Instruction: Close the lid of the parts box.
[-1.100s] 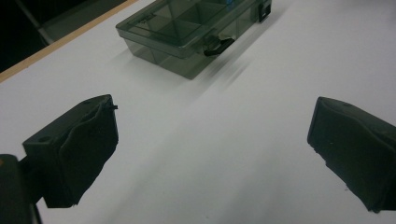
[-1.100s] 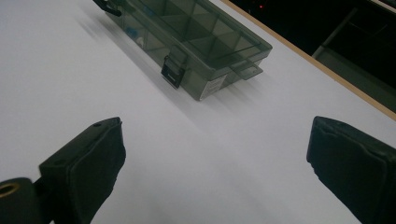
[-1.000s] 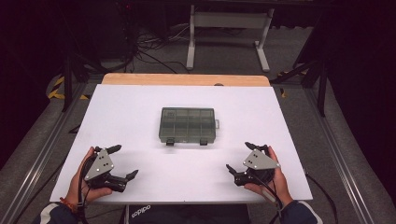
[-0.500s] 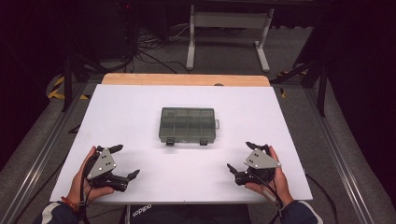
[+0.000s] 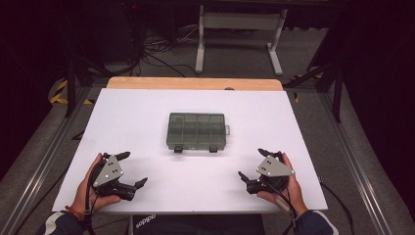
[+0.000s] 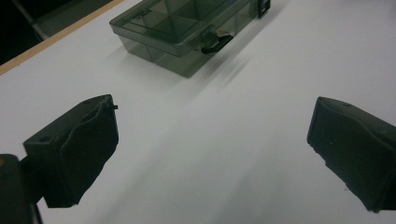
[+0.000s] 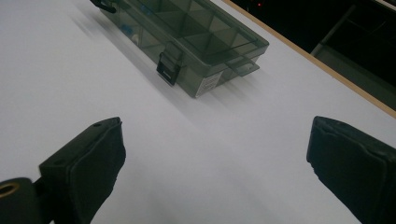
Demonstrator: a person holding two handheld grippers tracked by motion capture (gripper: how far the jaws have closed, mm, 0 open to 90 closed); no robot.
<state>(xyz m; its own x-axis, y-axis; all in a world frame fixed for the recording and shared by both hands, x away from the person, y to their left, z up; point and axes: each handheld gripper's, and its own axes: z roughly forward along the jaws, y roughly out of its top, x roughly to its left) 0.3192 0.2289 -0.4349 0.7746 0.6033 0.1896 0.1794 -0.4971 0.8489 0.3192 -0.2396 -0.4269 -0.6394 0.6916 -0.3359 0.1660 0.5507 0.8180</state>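
A smoky transparent compartment box (image 5: 196,131) lies closed in the middle of the white table (image 5: 147,112), its two black latches facing the person. The box (image 6: 180,25) sits ahead of the left jaws, and the same box (image 7: 187,39) lies ahead of the right jaws. My left gripper (image 5: 131,169) rests near the front left edge in a hand, open and holding nothing. My right gripper (image 5: 253,164) rests near the front right edge in the other hand, open and holding nothing. Both stand well short of the box.
A wooden strip (image 5: 195,83) runs along the table's far edge. Metal rails (image 5: 44,161) flank the table on the floor. Behind it stand a white frame (image 5: 240,22) and cables (image 5: 161,46).
The left gripper has shifted slightly forward and to the right. The right gripper has barely moved. The box has stayed put.
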